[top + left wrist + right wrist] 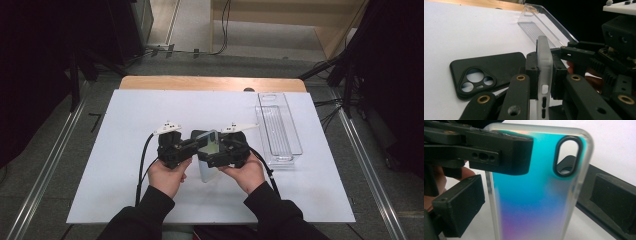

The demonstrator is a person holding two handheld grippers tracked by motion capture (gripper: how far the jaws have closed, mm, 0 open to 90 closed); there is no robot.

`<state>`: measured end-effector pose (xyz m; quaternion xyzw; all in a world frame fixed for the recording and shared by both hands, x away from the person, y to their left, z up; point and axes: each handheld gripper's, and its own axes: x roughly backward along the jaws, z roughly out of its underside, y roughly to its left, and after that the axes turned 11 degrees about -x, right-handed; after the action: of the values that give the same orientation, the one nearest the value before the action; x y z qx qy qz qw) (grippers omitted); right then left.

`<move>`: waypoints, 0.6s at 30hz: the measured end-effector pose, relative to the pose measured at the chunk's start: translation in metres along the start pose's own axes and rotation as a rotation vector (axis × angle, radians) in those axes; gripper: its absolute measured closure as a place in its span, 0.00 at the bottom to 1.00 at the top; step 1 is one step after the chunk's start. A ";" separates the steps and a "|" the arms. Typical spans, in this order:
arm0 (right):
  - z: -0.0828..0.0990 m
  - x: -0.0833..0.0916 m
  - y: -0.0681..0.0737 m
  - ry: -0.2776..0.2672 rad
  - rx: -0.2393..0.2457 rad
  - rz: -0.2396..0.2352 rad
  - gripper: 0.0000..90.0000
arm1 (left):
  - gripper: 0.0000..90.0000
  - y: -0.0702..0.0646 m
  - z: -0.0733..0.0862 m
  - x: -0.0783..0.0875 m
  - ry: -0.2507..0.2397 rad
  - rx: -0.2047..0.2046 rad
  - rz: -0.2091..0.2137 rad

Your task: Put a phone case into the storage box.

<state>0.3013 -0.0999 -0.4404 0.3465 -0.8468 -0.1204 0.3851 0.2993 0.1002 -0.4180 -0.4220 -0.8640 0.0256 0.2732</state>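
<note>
Upright, translucent phone case (pixel 544 60), camera cutout uppermost

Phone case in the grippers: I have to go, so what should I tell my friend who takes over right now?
Left gripper: shut on the edge of the see-through phone case, held upright above the table.
Right gripper: open, jaws either side of that case, not pressing.
Black case: flat on the table.
Clear tray: to the right, nothing in it.
Done: see-through case lifted.
Left: probably passing it over or traying it.
</note>
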 end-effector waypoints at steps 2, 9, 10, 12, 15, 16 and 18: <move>0.001 0.000 0.001 -0.009 0.009 -0.004 0.09 | 0.90 -0.001 0.000 0.000 0.000 0.001 -0.002; 0.001 0.001 0.002 -0.028 0.006 -0.030 0.16 | 0.90 -0.004 -0.001 0.001 -0.006 0.003 0.002; 0.001 0.002 0.003 -0.033 0.014 -0.025 0.16 | 0.90 -0.003 -0.002 0.002 -0.008 0.008 0.014; 0.001 0.003 0.005 -0.038 0.014 -0.024 0.17 | 0.89 -0.003 -0.003 0.003 -0.006 0.010 0.023; 0.000 0.004 0.005 -0.045 0.021 -0.027 0.17 | 0.88 -0.003 -0.005 0.004 0.005 0.011 0.025; 0.000 0.005 0.005 -0.045 0.024 -0.024 0.17 | 0.84 -0.004 -0.006 0.004 0.011 0.015 0.035; 0.000 0.005 0.004 -0.043 0.028 -0.019 0.17 | 0.72 -0.003 -0.009 0.003 0.033 0.023 0.059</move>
<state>0.2973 -0.1005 -0.4354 0.3574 -0.8531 -0.1196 0.3608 0.2999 0.0986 -0.4082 -0.4446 -0.8462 0.0363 0.2914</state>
